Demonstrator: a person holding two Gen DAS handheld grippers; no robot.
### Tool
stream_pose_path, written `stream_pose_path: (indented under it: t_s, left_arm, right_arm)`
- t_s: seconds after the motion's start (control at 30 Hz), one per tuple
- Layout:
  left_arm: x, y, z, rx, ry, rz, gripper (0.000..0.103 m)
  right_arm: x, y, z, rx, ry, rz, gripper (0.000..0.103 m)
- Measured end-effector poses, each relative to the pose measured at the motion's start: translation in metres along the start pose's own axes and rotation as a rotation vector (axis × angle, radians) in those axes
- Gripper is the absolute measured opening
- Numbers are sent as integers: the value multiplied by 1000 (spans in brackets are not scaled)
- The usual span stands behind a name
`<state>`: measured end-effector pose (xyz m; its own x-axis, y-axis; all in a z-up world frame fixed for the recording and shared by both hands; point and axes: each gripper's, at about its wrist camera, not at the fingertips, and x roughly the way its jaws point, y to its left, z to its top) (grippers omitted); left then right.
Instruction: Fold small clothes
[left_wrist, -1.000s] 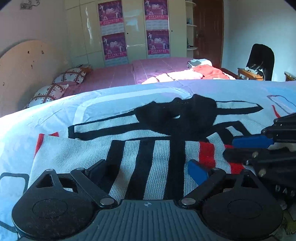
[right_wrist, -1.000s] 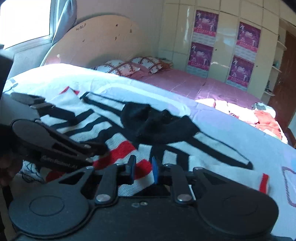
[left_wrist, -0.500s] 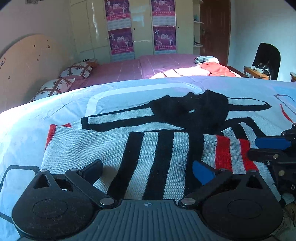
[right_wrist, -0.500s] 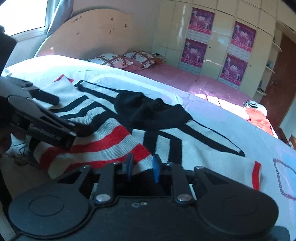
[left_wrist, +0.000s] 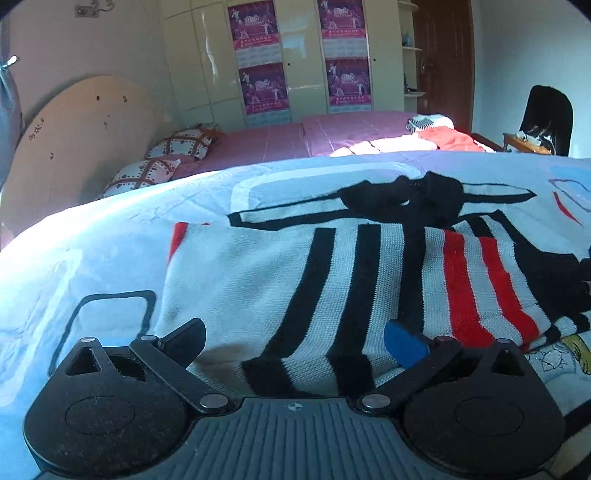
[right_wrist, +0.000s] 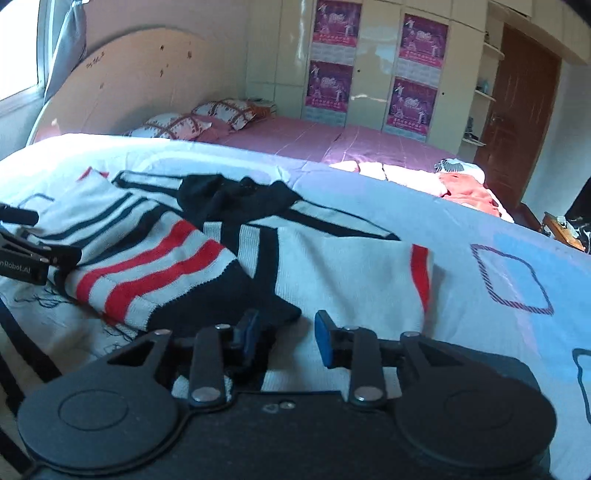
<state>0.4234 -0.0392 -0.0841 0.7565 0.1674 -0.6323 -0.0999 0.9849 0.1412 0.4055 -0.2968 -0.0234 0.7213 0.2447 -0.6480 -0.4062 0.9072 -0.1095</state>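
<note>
The striped sweater (left_wrist: 351, 280) lies flat across the middle of the left wrist frame on the pale blue bedspread (left_wrist: 92, 251), its black collar at upper centre. The left gripper (left_wrist: 295, 338) stands with jaws wide apart, nothing between them. Only the right wrist view shows the sweater's folded right edge with a red cuff stripe and a diamond print on the bedspread at right, plus the left gripper at the left edge. The right gripper (right_wrist: 284, 334) has just been opening; its pads now stand apart above the knit, gripping nothing. A second ago they were nearly together, closer to the red stripes.
</note>
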Motion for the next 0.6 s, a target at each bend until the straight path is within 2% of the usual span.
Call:
stream_pose_path:
  t_s: [0.2, 0.27, 0.4, 0.5, 0.6]
  left_arm:
    - [-21, 26, -31, -23, -14, -33, 102]
    - [-21, 29, -32, -27, -30, -47, 88]
    - [-14, 28, -24, -47, -96, -46, 88]
    - [-10, 27, -18, -61, -113, -53, 88]
    - [-30, 34, -12, -91, -187, -57, 87]
  right_arm:
    - [-55, 7, -32, 69, -58, -31, 33]
    - [-58, 16, -34, 79, -77, -32, 29]
    - [-36, 39, -26, 81, -83, -7, 25]
    - [-8, 50, -14, 96, -82, 18, 21]
    - [9, 53, -5, 106, -76, 18, 21]
